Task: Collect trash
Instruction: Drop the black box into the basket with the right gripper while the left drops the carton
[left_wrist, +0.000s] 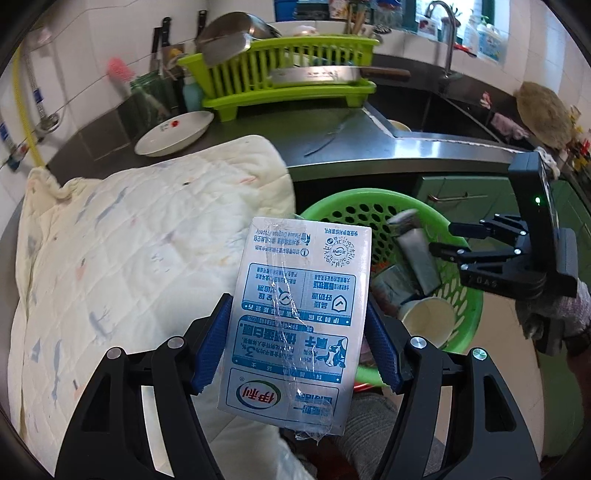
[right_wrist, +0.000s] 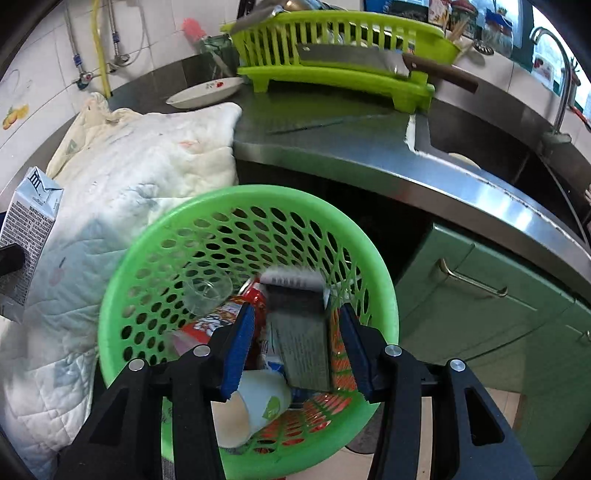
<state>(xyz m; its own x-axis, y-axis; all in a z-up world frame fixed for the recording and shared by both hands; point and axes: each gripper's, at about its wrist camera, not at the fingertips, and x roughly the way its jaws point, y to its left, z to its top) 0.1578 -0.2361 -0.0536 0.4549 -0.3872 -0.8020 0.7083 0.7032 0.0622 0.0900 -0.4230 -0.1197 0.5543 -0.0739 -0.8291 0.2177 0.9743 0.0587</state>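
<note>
Blue-and-white carton: the milk carton (left_wrist: 295, 325) I am collecting sits clamped between the blue pads of my left tongs (left_wrist: 295, 347), its print upside down in the left wrist view, loose clear film wrinkled across its face.
Left tongs, pose: they point forward and slightly down over the quilted cloth (left_wrist: 122, 258), with the carton's far end close to the rim of the green basket (left_wrist: 325, 205); in the right wrist view the same carton (right_wrist: 31, 218) shows at the left edge, beside the cloth (right_wrist: 122, 177).
Right tongs: released, my right tongs (right_wrist: 295, 347) stand spread above the basket (right_wrist: 384, 288), gripping nothing; a grey carton (right_wrist: 301, 332) lies in the basket below the gap between the pads, its top edge blurred.
Right tongs, seen from the left: the right tongs (left_wrist: 443, 240) reach in from the right over the basket, fingers apart, a gloved hand (left_wrist: 554, 314) behind them.
Basket contents: a paper cup (right_wrist: 255, 406), a clear plastic cup (right_wrist: 207, 291) and red wrappers (right_wrist: 218, 321) lie inside.
Tabletop: the steel tabletop (right_wrist: 332, 136) carries a lime dish rack (right_wrist: 332, 48), a cleaver (right_wrist: 354, 57) laid across it, and a white plate (right_wrist: 205, 92).
</note>
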